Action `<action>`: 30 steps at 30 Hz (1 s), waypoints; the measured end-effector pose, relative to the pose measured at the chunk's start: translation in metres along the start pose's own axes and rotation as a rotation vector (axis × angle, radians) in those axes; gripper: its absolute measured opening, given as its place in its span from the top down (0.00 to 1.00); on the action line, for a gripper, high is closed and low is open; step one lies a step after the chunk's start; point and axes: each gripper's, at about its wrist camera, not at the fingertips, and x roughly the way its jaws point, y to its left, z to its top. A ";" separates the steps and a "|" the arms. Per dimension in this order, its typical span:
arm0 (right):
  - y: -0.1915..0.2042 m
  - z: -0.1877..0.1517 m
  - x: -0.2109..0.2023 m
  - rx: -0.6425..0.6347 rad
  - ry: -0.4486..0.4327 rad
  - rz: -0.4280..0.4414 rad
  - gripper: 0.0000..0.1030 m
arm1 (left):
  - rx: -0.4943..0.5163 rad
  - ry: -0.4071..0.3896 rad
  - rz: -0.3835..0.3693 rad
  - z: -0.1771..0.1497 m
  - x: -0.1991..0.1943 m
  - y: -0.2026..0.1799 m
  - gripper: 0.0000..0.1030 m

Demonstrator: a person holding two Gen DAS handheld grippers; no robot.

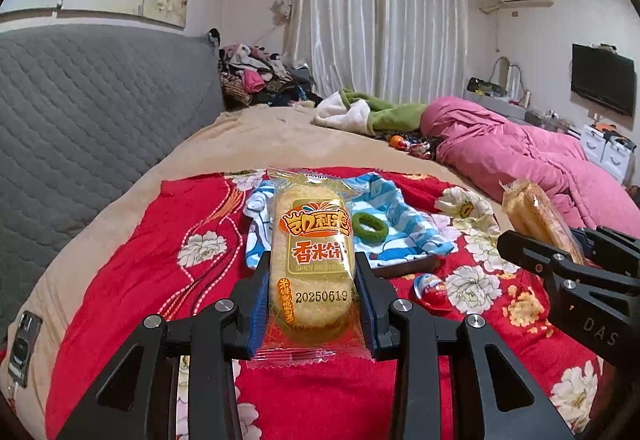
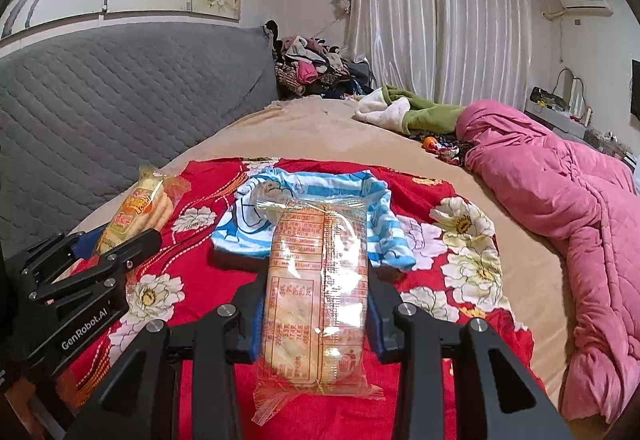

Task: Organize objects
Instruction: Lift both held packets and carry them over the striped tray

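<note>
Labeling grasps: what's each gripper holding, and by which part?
Left gripper: a rice cracker pack, pinched across its long sides near the lower half. Right gripper: a second pack, label side away, gripped likewise.

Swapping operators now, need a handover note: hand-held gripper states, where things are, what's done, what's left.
Left hand-held gripper: shut on a rice cracker packet, label side up, held above the red floral cloth.
Right hand-held gripper: shut on a second rice cracker packet, printed back side up.
On the cloth: blue striped garment lying over a dark flat object, green hair tie on the garment, a foil-wrapped egg beside it.
Done: both packets picked up.
Left: set both packets down; hair tie and egg not yet sorted. Destination isn't evident.
</note>
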 end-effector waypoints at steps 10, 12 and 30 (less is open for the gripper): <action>-0.003 0.020 0.021 0.000 -0.010 0.009 0.62 | 0.010 0.006 0.007 0.018 0.027 -0.005 0.62; -0.005 0.022 0.026 0.004 -0.009 0.012 0.62 | 0.006 0.009 0.010 0.022 0.034 -0.004 0.62; -0.029 0.045 0.078 0.016 -0.006 0.017 0.62 | 0.019 0.028 0.032 0.041 0.094 -0.010 0.62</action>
